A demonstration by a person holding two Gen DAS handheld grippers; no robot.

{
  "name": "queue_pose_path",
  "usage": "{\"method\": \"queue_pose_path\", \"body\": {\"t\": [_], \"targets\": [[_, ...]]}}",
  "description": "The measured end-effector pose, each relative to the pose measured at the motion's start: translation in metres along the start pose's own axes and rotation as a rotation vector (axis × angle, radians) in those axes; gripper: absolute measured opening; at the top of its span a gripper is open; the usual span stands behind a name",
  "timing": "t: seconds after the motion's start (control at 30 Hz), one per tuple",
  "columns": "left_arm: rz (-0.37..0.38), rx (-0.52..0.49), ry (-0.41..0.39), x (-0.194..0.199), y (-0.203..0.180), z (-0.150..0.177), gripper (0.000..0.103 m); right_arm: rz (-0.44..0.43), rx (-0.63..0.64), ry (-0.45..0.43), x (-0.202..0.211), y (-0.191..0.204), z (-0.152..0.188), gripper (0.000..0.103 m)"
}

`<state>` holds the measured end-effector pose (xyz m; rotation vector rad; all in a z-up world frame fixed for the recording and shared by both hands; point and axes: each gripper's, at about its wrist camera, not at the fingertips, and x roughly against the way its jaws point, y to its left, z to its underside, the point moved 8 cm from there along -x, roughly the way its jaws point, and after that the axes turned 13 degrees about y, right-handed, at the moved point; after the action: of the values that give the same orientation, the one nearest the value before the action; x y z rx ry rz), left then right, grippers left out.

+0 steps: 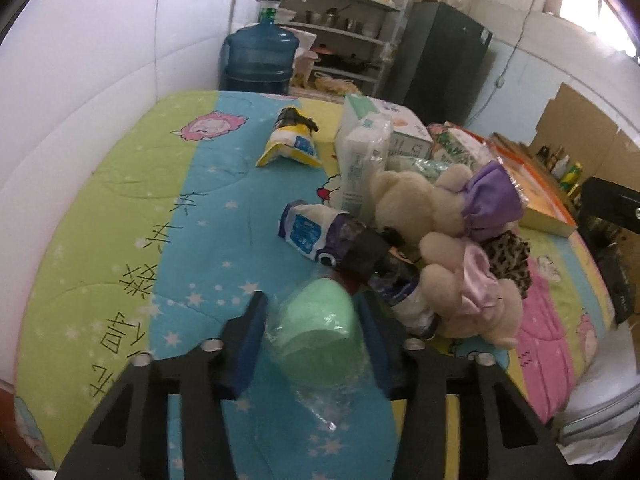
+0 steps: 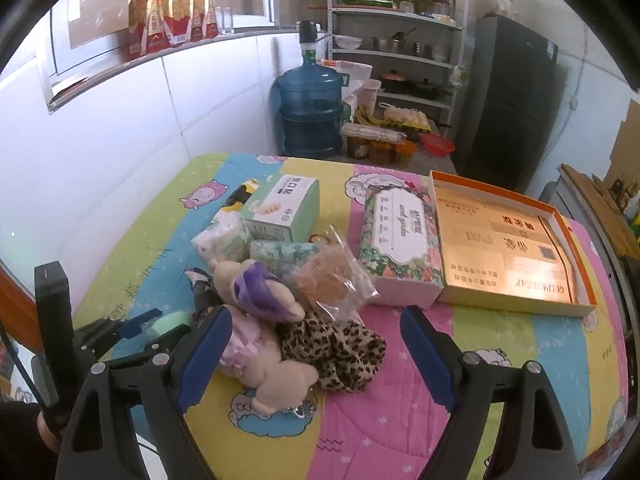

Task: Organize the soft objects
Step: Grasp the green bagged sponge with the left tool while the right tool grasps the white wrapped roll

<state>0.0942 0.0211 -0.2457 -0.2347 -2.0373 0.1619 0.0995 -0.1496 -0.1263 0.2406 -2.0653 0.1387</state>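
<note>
While the left gripper (image 1: 310, 334) clamped a plastic-wrapped green foam roll (image 1: 318, 330) (long axis pointing forward), the right gripper (image 2: 316, 354) gaped wide.

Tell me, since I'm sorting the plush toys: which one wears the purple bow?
The upper plush toy, farther from the jaws; the lower plush toy beside the leopard-print cloth wears pink.

Far ahead of the jaws, a blue water jug (image 2: 311, 114) stands at the bed's end. Right of it rises a metal shelf rack (image 2: 400, 36) of cookware, then a dark refrigerator (image 2: 510, 98). Up left, red-labelled bottles (image 2: 172, 16) line a ledge.
</note>
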Motion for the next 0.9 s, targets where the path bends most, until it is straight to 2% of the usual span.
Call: {"method": "queue_pose_path", "body": {"t": [0.13, 0.27, 0.37, 0.57, 0.8, 0.83, 0.87, 0.9], "targets": [[0.002, -0.029, 0.000, 0.001, -0.004, 0.001, 0.041, -0.062, 0.023, -0.006, -0.003, 0.015, -0.009, 0.080], [0.032, 0.027, -0.014, 0.010, 0.005, 0.004, 0.040, -0.148, 0.017, -0.019, -0.011, 0.041, -0.031, 0.080], [0.019, 0.047, -0.053, 0.023, 0.016, 0.004, 0.040, -0.163, -0.019, -0.029, -0.022, 0.059, -0.052, 0.080], [-0.053, 0.093, -0.105, 0.044, 0.055, 0.004, 0.040, -0.122, -0.078, 0.001, -0.057, 0.090, -0.073, 0.080], [-0.076, 0.091, -0.132, 0.052, 0.082, 0.003, 0.040, -0.002, -0.100, 0.058, -0.089, 0.104, -0.079, 0.079], [-0.075, 0.091, -0.132, 0.053, 0.084, 0.004, 0.040, 0.014, -0.092, 0.065, -0.093, 0.106, -0.079, 0.074], [-0.072, 0.093, -0.132, 0.053, 0.086, 0.003, 0.040, 0.030, -0.083, 0.079, -0.098, 0.108, -0.078, 0.059], [-0.068, 0.096, -0.132, 0.052, 0.088, 0.003, 0.040, 0.045, -0.078, 0.096, -0.103, 0.108, -0.076, 0.052]]}}
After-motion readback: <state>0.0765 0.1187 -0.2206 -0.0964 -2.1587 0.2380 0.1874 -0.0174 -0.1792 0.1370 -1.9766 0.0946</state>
